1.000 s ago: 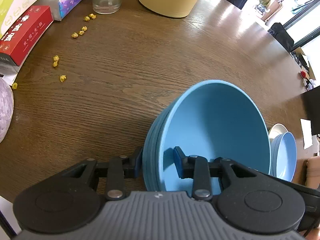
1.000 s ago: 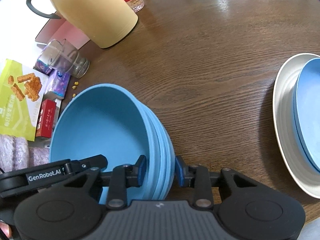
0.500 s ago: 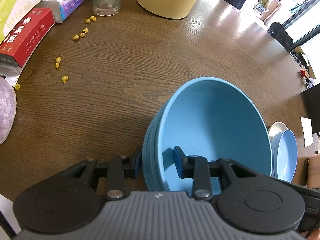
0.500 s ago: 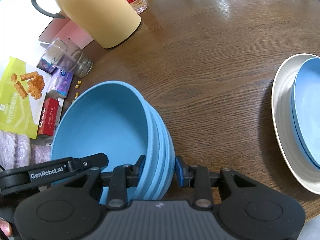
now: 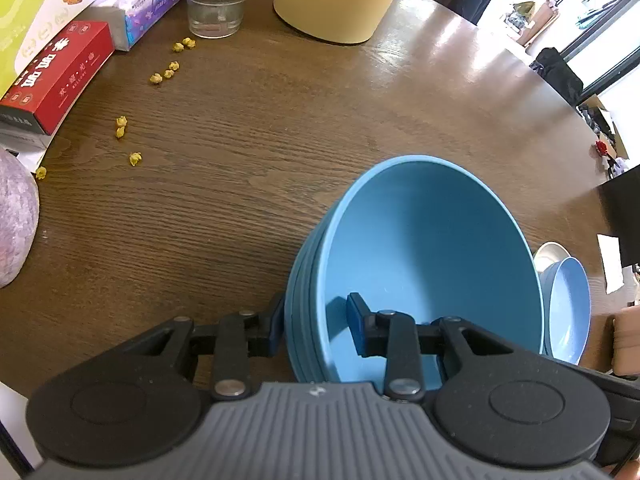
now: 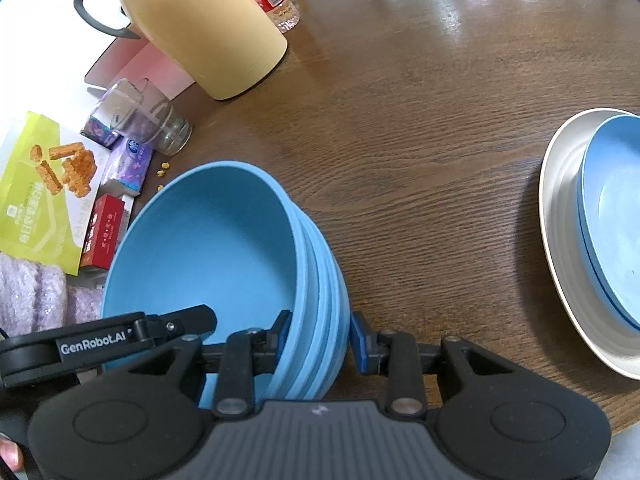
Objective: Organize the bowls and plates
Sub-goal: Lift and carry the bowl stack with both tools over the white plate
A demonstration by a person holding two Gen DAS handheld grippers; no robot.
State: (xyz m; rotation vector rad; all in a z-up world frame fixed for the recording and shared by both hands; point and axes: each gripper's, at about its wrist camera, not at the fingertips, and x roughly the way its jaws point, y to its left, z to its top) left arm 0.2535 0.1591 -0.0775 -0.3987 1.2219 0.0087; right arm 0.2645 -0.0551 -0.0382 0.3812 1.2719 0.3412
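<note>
A nested stack of several blue bowls (image 5: 432, 248) hangs tilted between both grippers over the brown wooden table (image 5: 240, 200). My left gripper (image 5: 316, 316) is shut on the stack's left rim, one finger inside the top bowl and one outside. The right gripper (image 6: 320, 330) is shut on the opposite rim of the same stack of bowls (image 6: 208, 240) in the same way. In the right wrist view the left gripper's body (image 6: 100, 344) shows at the lower left. To the right, a blue plate (image 6: 616, 216) lies on a white plate (image 6: 560, 208).
At the far left stand a yellow kettle (image 6: 208, 28), a glass (image 5: 216, 4), a red box (image 5: 56, 76), a tissue pack (image 5: 148, 8) and a green snack bag (image 6: 36, 188). Yellow crumbs (image 5: 120, 128) are scattered nearby. Bare wood lies between the bowls and the plates.
Both grippers keep their grip on the bowl stack. The stack has drifted only slightly against the table; the kettle and boxes sit a little lower in both views.
</note>
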